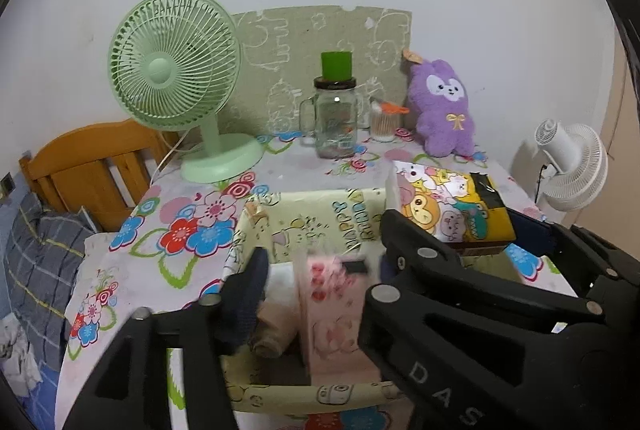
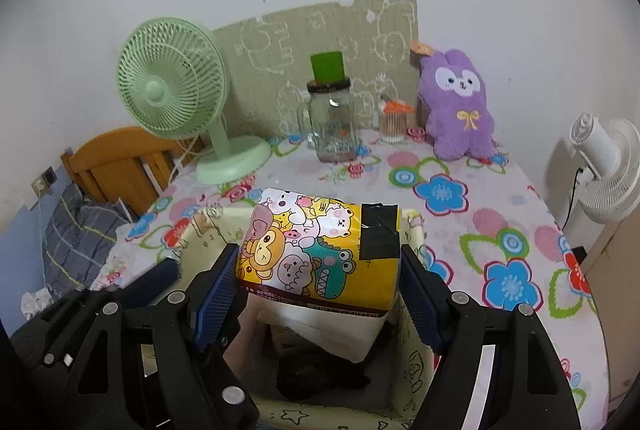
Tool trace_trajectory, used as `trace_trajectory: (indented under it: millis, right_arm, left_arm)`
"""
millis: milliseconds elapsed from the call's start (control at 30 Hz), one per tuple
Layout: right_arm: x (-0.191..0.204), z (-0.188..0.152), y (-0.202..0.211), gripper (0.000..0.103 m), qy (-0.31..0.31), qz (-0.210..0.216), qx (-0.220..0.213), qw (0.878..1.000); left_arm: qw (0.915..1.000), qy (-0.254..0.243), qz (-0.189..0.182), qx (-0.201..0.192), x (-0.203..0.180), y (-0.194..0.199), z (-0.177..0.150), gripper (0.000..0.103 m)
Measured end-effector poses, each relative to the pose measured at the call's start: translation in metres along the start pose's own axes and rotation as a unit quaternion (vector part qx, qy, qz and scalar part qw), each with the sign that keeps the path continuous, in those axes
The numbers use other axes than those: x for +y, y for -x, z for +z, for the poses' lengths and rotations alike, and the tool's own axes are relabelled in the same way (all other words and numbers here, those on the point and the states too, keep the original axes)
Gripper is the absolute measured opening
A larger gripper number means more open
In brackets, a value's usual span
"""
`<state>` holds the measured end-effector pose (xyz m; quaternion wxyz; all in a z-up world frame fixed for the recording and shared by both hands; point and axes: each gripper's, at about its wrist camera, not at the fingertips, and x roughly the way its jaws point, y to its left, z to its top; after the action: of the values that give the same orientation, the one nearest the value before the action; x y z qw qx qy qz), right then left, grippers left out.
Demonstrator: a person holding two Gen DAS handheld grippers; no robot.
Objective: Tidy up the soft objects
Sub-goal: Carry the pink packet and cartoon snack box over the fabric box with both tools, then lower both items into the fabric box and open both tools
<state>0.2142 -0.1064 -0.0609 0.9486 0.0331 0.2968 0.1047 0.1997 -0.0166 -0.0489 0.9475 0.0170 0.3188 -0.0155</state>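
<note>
A cream fabric storage box printed "Happy Birthday" stands on the floral table; it also shows in the right wrist view. My left gripper is inside the box with its pads around a pink tissue pack; a beige roll lies beside it. My right gripper is shut on a yellow cartoon-print tissue pack and holds it over the box; the pack also shows in the left wrist view. A purple plush bunny sits at the table's back right.
A green desk fan stands back left. A glass jar with a green cup on top and a small glass of sticks stand at the back. A white fan is off the right edge, a wooden bed frame on the left.
</note>
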Motion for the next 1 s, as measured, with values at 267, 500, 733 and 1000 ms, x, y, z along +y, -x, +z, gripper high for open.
trace_trajectory:
  millis: [267, 500, 733, 1000]
  right_arm:
    - [0.007, -0.005, -0.011, 0.082, 0.008, 0.023, 0.019, 1.0]
    - [0.01, -0.01, -0.006, 0.103, 0.009, 0.016, 0.02, 1.0]
    - [0.008, -0.013, 0.015, 0.103, 0.009, 0.003, 0.01, 1.0]
    - [0.009, -0.019, 0.054, 0.103, 0.014, -0.003, -0.013, 1.0]
  left_arm:
    - [0.9997, 0.016, 0.007, 0.019, 0.007, -0.001, -0.008, 0.081]
    - [0.9996, 0.015, -0.001, 0.022, 0.008, 0.004, -0.012, 0.083]
    - [0.9997, 0.017, -0.012, 0.013, 0.005, 0.02, -0.016, 0.086]
    - [0.9997, 0.01, -0.018, -0.015, -0.002, 0.054, -0.02, 0.092]
